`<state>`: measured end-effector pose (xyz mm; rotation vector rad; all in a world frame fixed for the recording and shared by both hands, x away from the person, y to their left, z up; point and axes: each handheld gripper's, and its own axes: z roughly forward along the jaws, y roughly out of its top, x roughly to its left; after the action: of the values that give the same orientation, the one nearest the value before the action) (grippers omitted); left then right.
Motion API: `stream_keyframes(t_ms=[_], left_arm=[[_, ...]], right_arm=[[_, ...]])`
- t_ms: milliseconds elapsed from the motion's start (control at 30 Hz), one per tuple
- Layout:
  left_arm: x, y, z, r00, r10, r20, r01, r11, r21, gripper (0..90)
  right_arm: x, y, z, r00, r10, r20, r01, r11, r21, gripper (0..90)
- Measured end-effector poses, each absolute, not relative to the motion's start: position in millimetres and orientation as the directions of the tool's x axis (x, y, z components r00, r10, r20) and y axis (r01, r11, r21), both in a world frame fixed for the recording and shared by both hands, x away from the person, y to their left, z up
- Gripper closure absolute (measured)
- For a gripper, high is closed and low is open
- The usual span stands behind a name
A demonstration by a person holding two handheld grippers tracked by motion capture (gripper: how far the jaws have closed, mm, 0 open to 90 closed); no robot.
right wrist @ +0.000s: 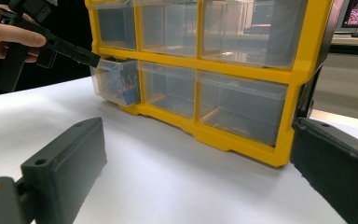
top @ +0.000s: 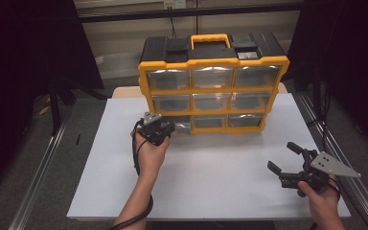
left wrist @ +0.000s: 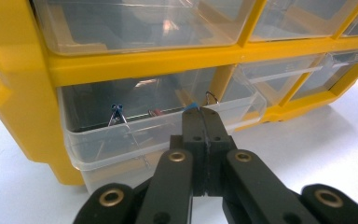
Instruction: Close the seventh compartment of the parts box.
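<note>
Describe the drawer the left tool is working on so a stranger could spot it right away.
Find the yellow organizer standing on the white table. Its bottom-left clear drawer is the one: it alone is pulled out slightly, holds binder clips, and has the shut left tool at its front rim.

Black hand-held gripper (top: 168,128), brass-ringed pivots, trailing black cable, grey triangular plate

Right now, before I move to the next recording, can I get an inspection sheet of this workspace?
Surface: white tabletop, bare in front of the organizer.
Job's things: yellow drawer organizer standing upright; bottom-left clear drawer pulled slightly out, binder clips inside.
Clutter: nothing seen.
Grippers: left tongs shut at that drawer's front rim; right tongs open, holding nothing, apart from the organizer.
Cables: black cable trailing along the left forearm.
Surroundings: metal rails, dark curtains, grey floor.
</note>
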<state>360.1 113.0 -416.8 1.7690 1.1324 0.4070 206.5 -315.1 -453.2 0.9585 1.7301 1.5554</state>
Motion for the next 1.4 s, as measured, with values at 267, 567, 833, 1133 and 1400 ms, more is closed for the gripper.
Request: stream_keyframes(t_ms=[267, 567, 833, 1133, 1400], left_arm=[[362.3, 111.7, -417.0, 0.510, 0.836, -0.201, 0.508, -0.105, 0.855, 90.0], [364.9, 110.0, -416.7, 0.505, 0.841, -0.194, 0.506, -0.106, 0.856, 90.0], [367.0, 108.8, -417.7, 0.493, 0.848, -0.195, 0.503, -0.095, 0.859, 90.0], [371.8, 106.9, -417.7, 0.487, 0.853, -0.187, 0.500, -0.097, 0.860, 90.0], [378.8, 104.4, -416.4, 0.473, 0.863, -0.177, 0.497, -0.095, 0.862, 90.0]], right_arm=[[206.7, -314.8, -453.2, -0.546, 0.837, 0.024, 0.112, 0.045, 0.993, 2.9], [206.6, -315.0, -453.2, -0.547, 0.837, 0.024, 0.112, 0.045, 0.993, 2.9], [206.5, -314.9, -453.1, -0.544, 0.838, 0.025, 0.113, 0.043, 0.993, 2.9], [206.6, -315.0, -453.1, -0.544, 0.839, 0.024, 0.111, 0.044, 0.993, 2.8], [207.1, -316.0, -454.0, -0.547, 0.837, 0.025, 0.113, 0.045, 0.993, 2.9]])
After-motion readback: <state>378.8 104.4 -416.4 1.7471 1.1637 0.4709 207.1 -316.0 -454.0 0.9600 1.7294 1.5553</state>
